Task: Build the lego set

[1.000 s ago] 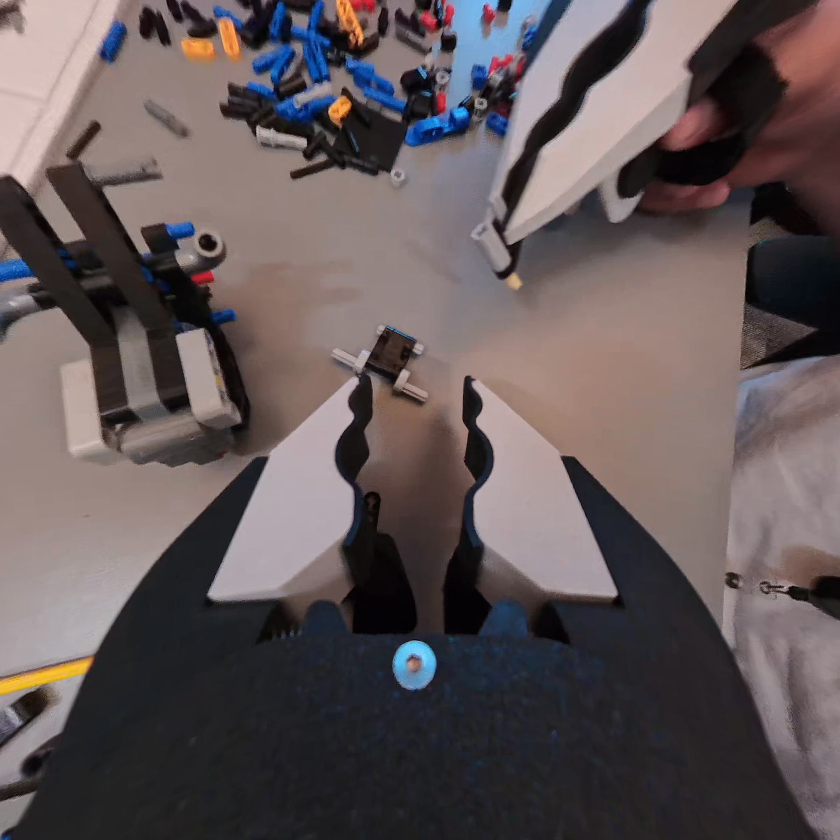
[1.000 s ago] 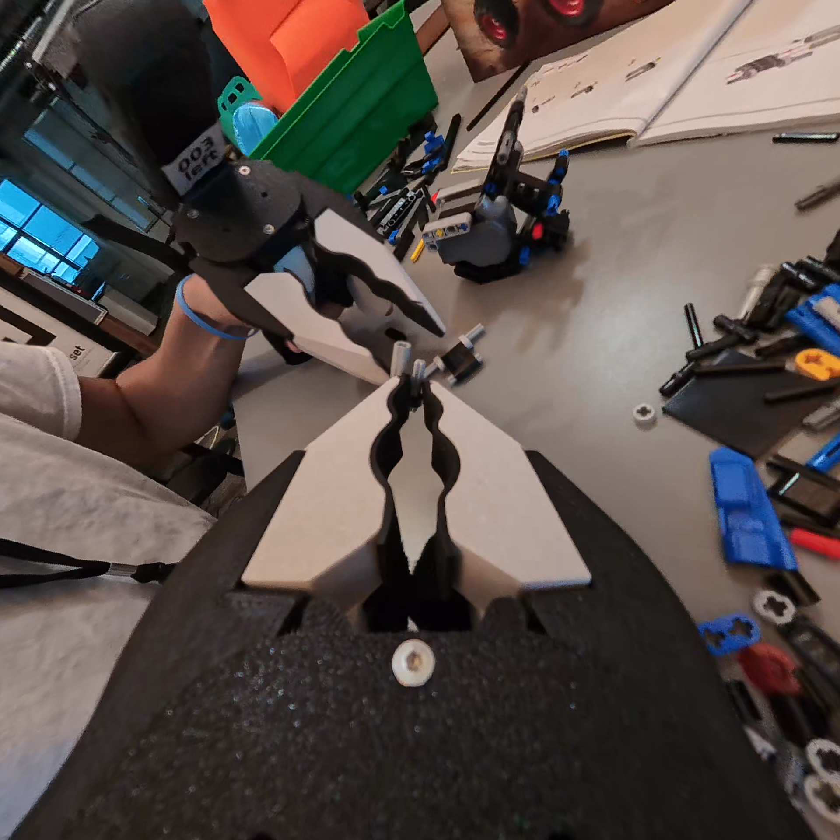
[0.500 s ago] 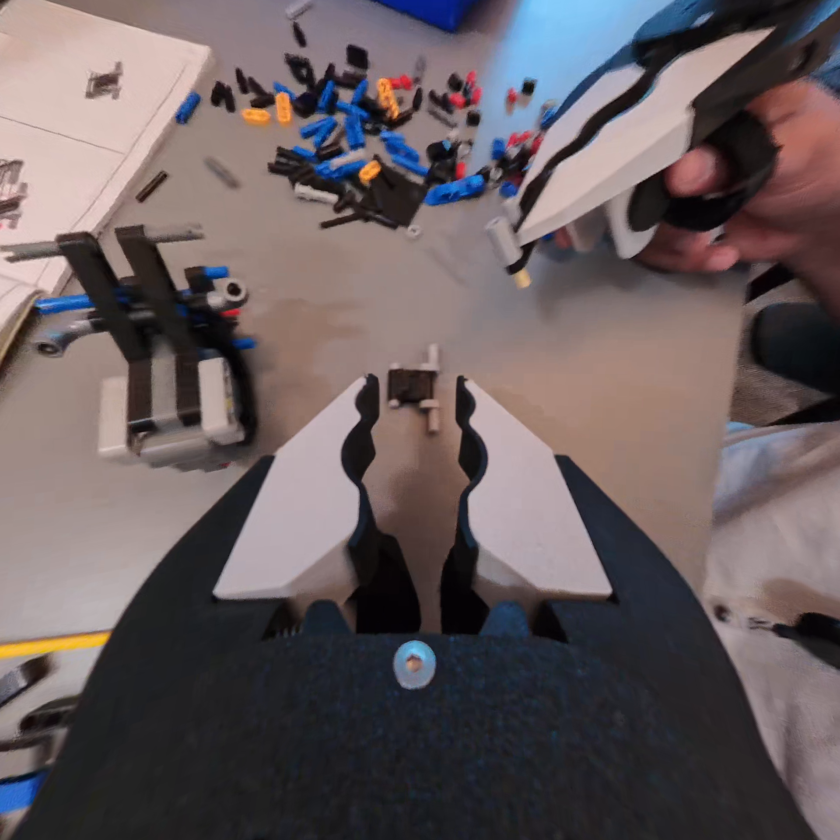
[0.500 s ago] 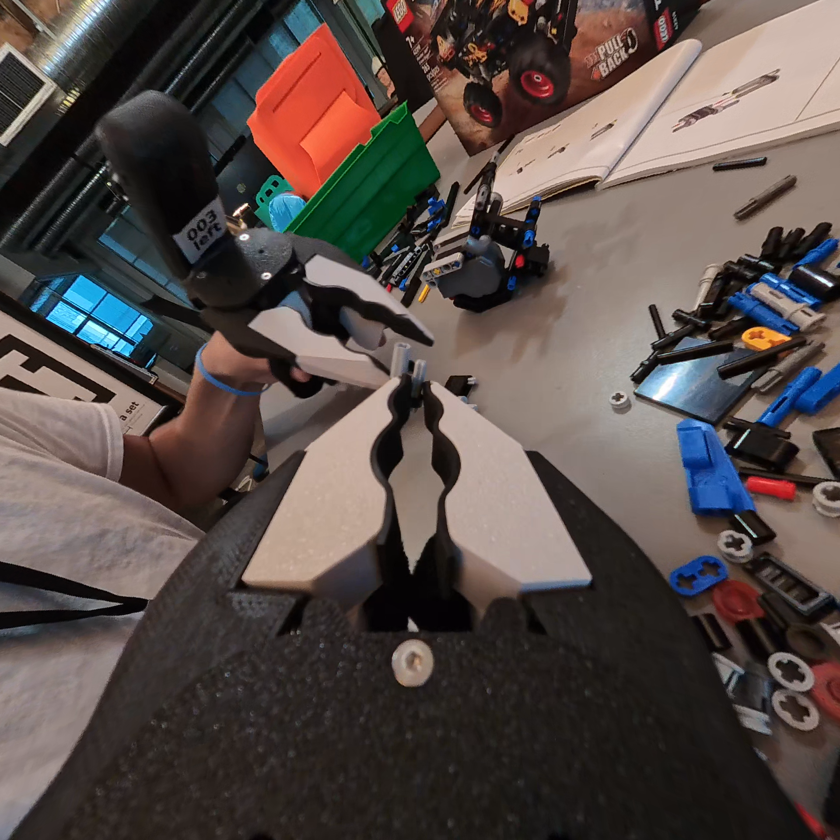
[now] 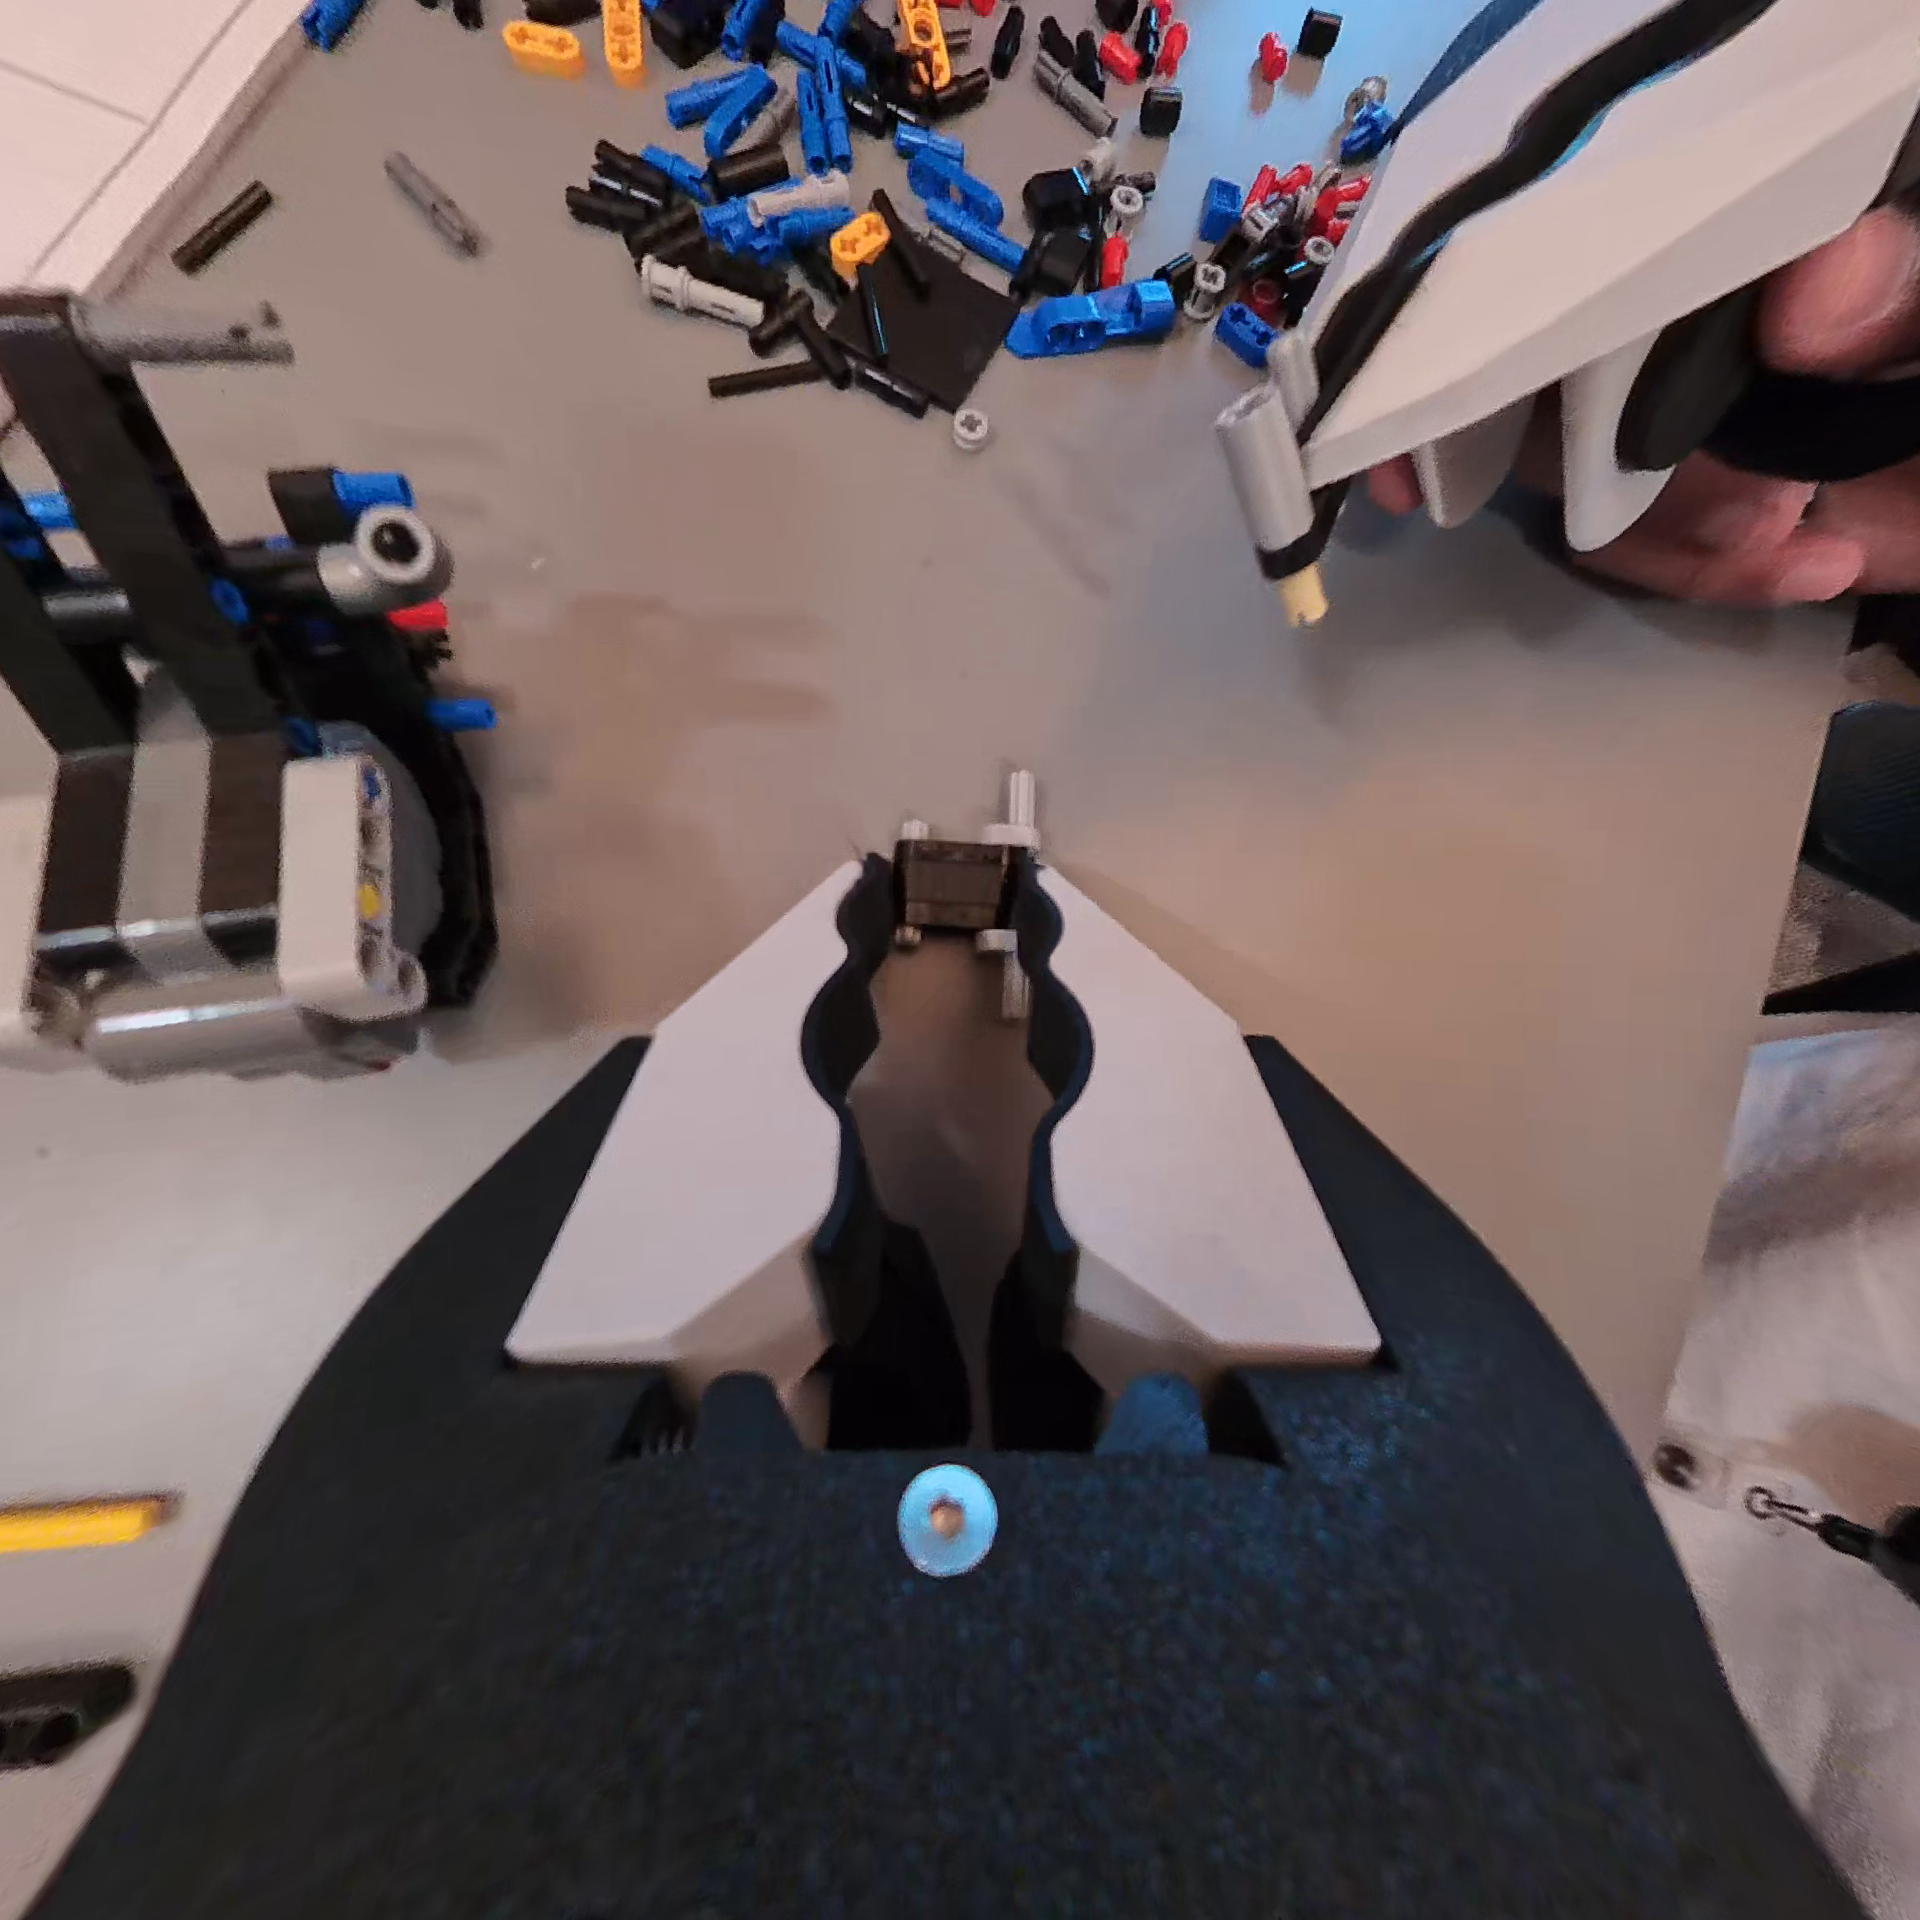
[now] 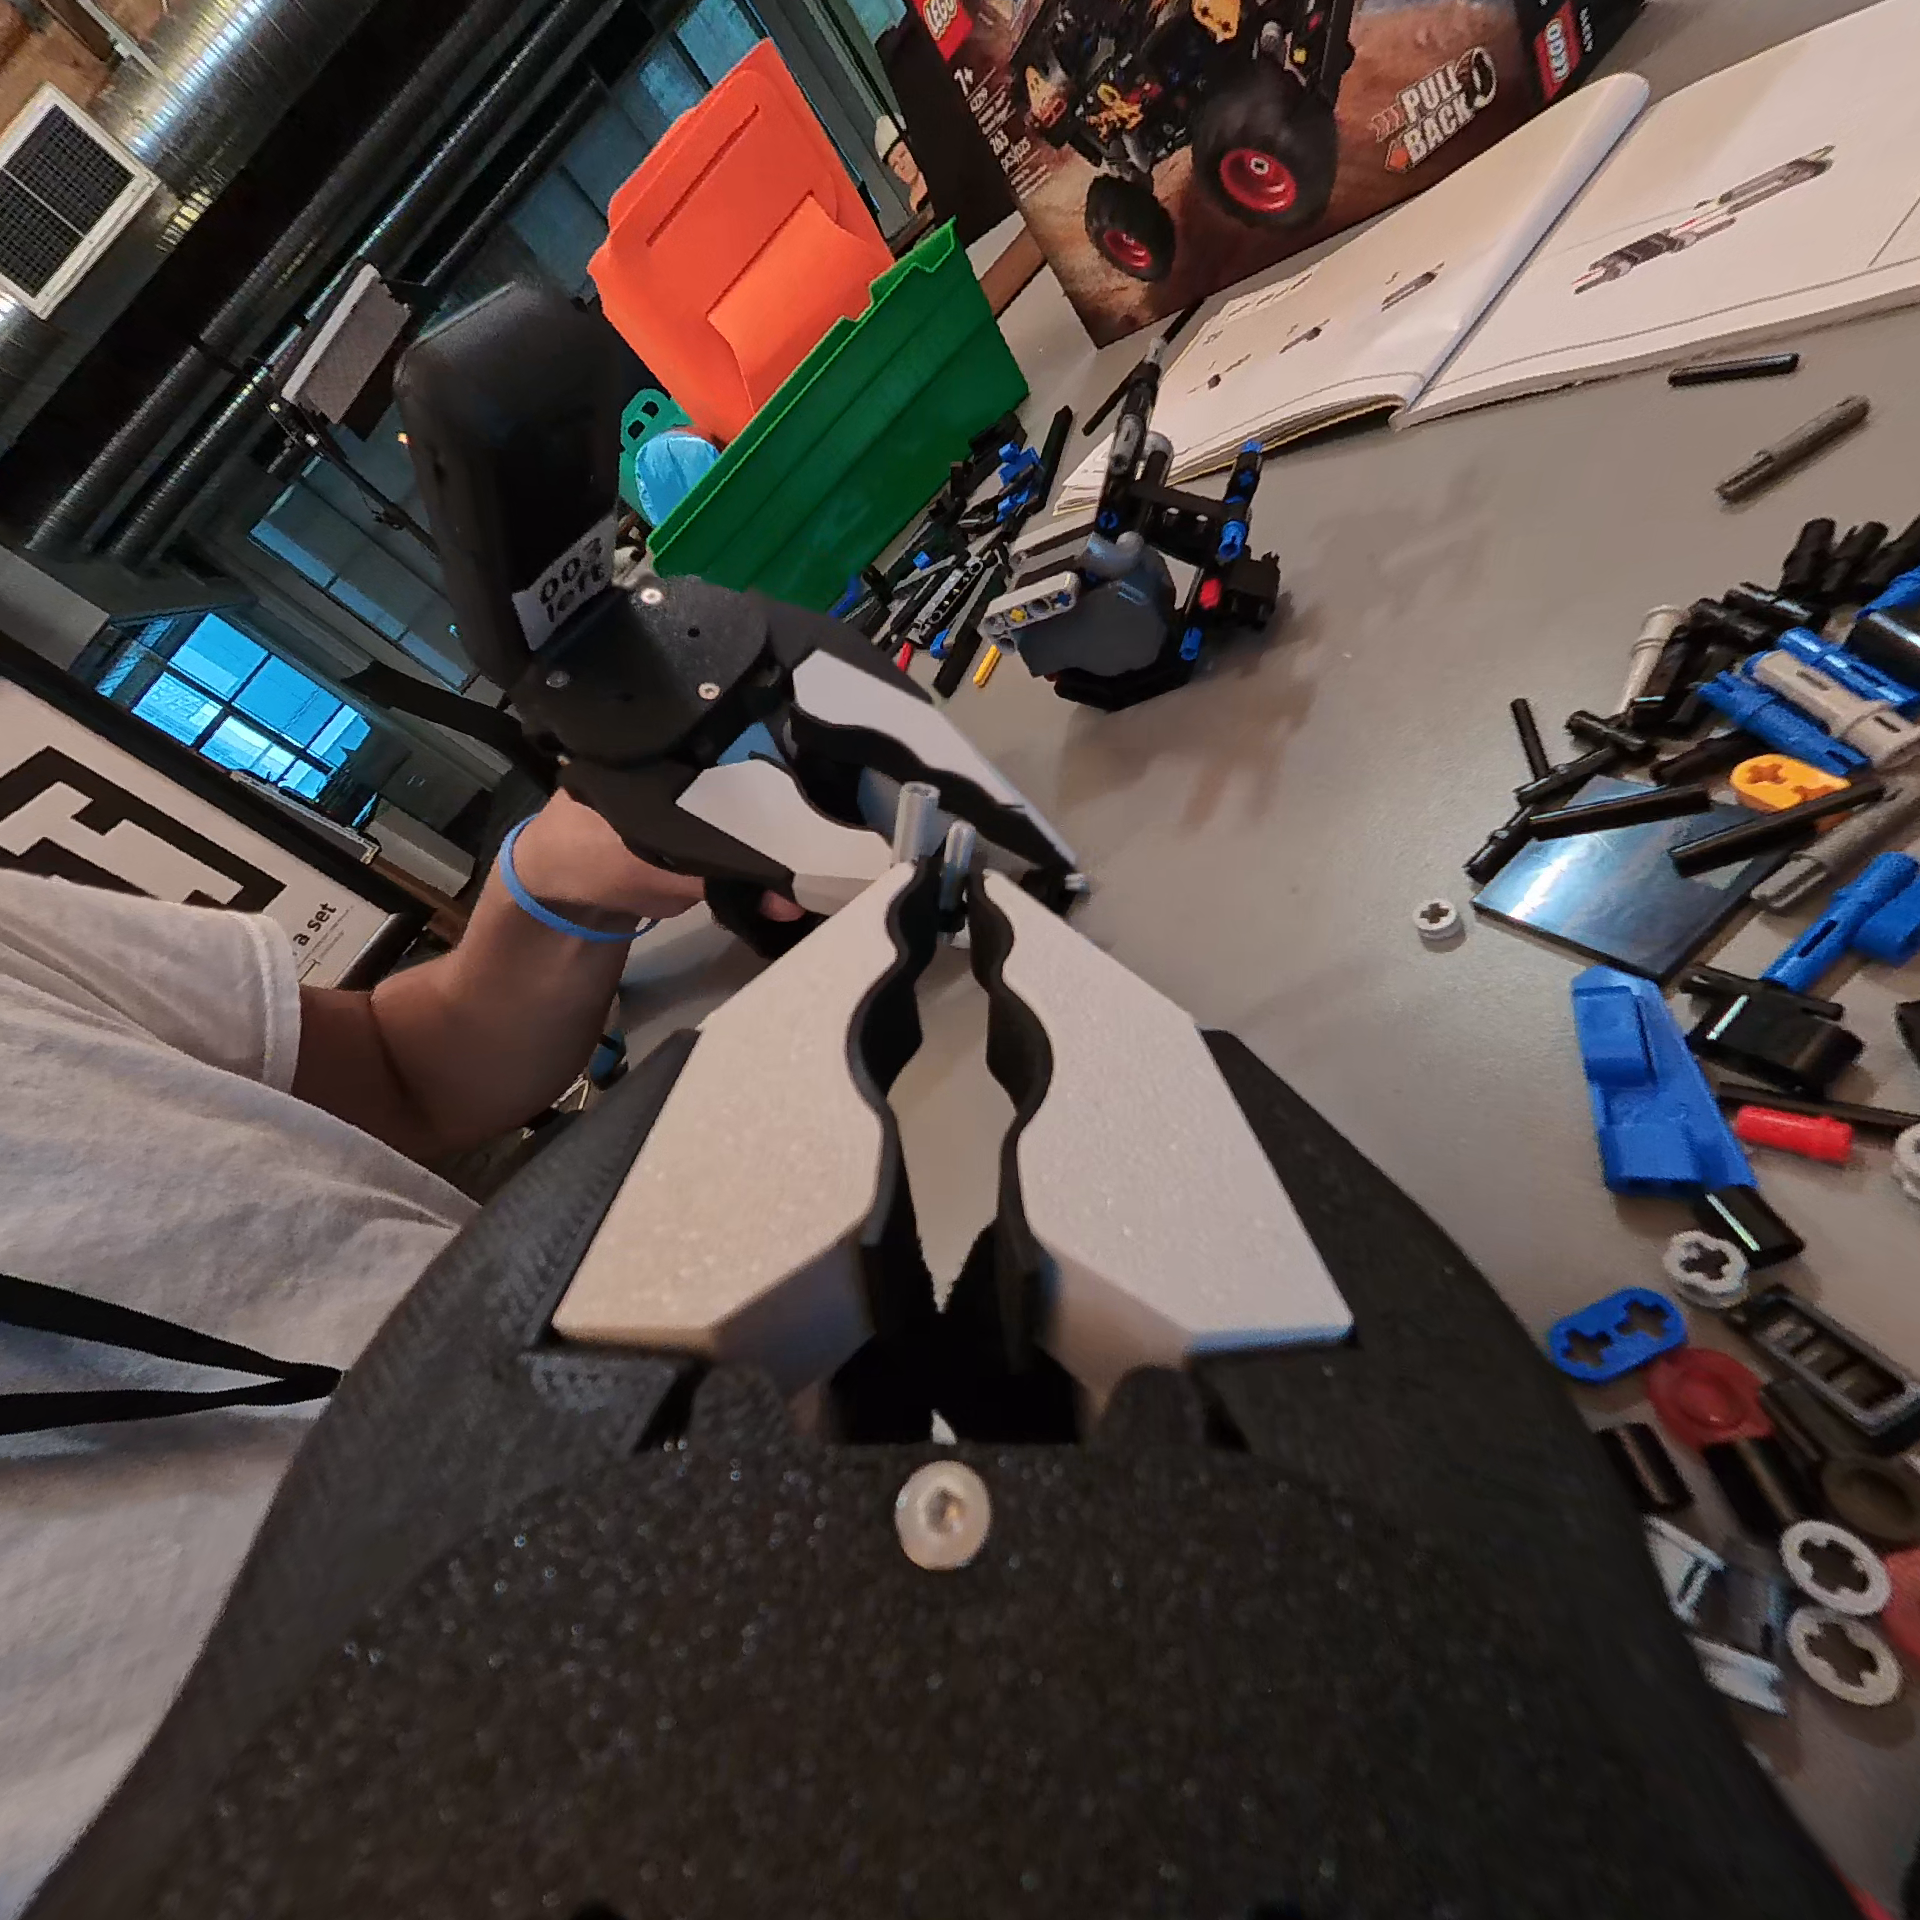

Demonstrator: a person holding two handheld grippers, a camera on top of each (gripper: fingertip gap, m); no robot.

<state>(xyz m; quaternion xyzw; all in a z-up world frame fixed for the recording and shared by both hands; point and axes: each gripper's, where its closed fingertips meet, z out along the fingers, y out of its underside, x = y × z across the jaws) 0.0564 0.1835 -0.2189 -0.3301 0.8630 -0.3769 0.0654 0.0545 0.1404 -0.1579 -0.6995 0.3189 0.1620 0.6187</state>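
Fingertips of my left gripper point(image 5: 951, 899) are now bracketing the small black block with grey pins point(image 5: 954, 883), which was lying just ahead of them a second ago.

I am closing on it, jaws nearly touching its sides; I cannot tell if they are gripping yet. Beyond the block to the right, my right gripper point(image 5: 1311, 473) is waiting aloft, pinching a grey pin piece point(image 5: 1265, 483). Left of the block the half-built model point(image 5: 223, 790) is standing clear; behind it loose parts point(image 5: 883, 197) are lying scattered, nothing blocking.
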